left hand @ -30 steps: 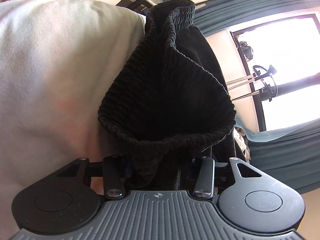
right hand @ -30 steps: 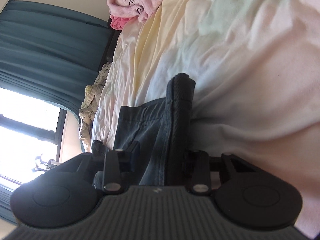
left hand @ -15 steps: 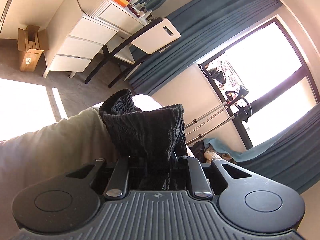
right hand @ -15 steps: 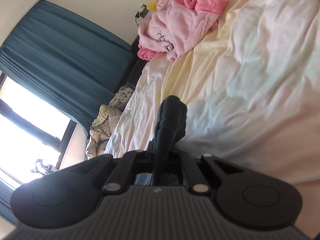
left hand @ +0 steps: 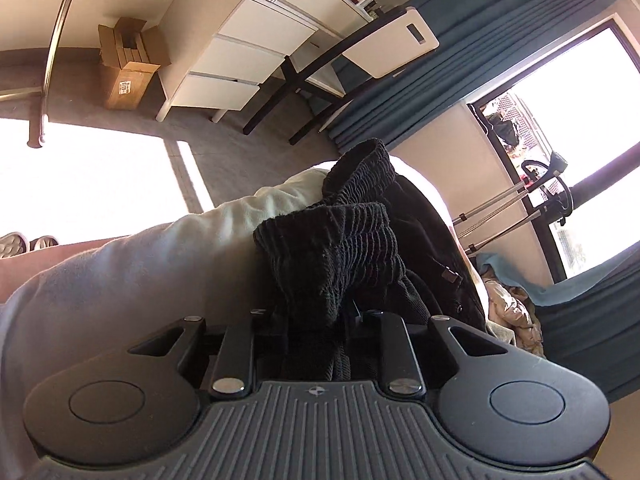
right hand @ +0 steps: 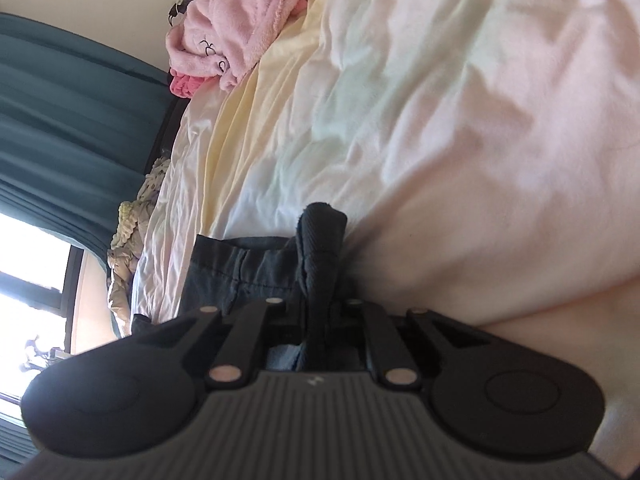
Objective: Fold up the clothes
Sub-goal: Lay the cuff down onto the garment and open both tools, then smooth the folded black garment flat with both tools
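Left gripper (left hand: 316, 320) clamped on black corduroy trousers (left hand: 352, 248), right gripper (right hand: 320, 312) pinching their far end; garment's length spans between claws, bed (right hand: 400, 100) ahead.

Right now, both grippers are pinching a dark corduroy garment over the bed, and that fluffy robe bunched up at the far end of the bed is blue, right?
Not quite: the fluffy robe is pink, not blue; the right wrist view shows it. The blue you may mean is the curtains. The rest holds: the left gripper and right gripper both pinch the dark corduroy garment over the bed.
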`<state>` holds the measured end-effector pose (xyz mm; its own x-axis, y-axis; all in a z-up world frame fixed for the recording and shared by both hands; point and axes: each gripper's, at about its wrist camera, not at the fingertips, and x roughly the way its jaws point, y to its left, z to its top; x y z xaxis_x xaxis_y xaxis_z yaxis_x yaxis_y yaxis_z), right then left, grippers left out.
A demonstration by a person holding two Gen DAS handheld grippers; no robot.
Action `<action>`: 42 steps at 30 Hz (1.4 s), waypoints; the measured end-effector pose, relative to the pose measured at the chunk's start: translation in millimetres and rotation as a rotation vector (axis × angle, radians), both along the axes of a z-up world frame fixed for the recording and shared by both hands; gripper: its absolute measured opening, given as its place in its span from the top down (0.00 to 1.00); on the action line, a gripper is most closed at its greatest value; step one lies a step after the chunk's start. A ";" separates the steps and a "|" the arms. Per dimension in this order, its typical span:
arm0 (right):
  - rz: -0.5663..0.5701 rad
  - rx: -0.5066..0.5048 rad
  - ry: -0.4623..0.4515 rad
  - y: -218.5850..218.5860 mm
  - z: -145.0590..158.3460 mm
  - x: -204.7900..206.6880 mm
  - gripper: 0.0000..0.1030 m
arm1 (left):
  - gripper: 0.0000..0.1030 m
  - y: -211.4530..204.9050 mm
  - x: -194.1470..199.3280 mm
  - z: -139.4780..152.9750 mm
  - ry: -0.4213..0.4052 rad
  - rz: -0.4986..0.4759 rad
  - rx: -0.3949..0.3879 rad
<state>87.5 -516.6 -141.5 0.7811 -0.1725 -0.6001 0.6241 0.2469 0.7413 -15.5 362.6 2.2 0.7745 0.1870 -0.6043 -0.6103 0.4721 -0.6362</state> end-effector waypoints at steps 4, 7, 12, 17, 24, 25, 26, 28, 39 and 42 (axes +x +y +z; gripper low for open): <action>0.082 -0.090 0.054 9.6 16.7 -0.4 0.65 | 0.34 -19.6 4.2 13.1 0.099 -0.088 0.168; 0.105 -0.213 0.084 22.9 36.6 -9.2 0.51 | 0.20 -40.8 0.2 27.0 0.118 -0.169 0.292; 0.129 -0.453 0.090 47.0 71.9 -24.5 0.50 | 0.11 -79.9 -15.0 55.7 0.095 -0.242 0.471; 0.203 -0.627 -0.003 75.3 104.5 -36.6 0.50 | 0.08 -123.9 -29.4 82.2 0.013 -0.298 0.603; 0.368 -0.694 -0.106 116.0 121.1 -39.1 0.50 | 0.07 -191.5 -15.4 82.3 -0.086 -0.434 0.660; 0.387 -0.698 -0.109 121.2 121.0 -37.6 0.50 | 0.07 -202.8 -10.0 78.8 -0.088 -0.458 0.672; 0.406 -0.702 -0.112 126.1 120.5 -36.0 0.50 | 0.07 -214.3 -4.1 74.8 -0.089 -0.481 0.680; 0.444 -0.714 -0.119 135.6 119.6 -33.3 0.50 | 0.07 -235.5 9.5 65.9 -0.089 -0.525 0.680; 0.624 -0.790 -0.248 188.0 117.8 -23.0 0.50 | 0.07 -329.0 79.9 25.1 -0.121 -0.694 0.695; 0.664 -0.794 -0.282 198.9 116.6 -19.0 0.50 | 0.07 -341.1 91.7 5.4 -0.128 -0.707 0.707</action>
<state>68.5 -317.7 -24.9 0.9551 0.0765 -0.2863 0.0186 0.9487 0.3157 76.2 21.5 7.6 0.8978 -0.0573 -0.4368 0.0092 0.9937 -0.1115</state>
